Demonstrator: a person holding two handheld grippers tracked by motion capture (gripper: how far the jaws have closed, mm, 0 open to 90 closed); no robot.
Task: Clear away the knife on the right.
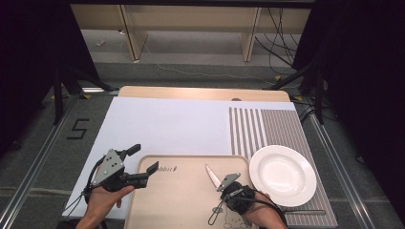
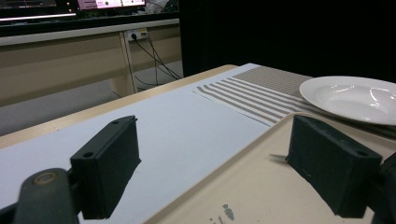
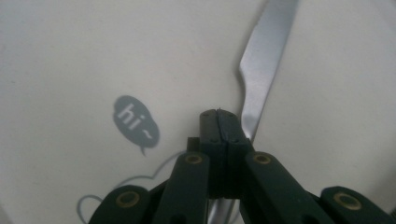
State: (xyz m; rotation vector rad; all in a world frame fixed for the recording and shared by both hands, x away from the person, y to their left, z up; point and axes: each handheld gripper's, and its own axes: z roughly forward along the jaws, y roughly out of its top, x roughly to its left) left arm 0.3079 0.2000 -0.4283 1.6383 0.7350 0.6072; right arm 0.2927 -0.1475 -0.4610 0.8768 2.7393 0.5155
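Right gripper view: jaws clamping knife (image 3: 261, 70)

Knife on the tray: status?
Right gripper shut on knife, blade on beige tray. Left gripper open at tray's left edge. White plate right of tray, clear.

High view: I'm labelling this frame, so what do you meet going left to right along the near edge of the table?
Left tongs → tray → knife → right tongs → white plate.
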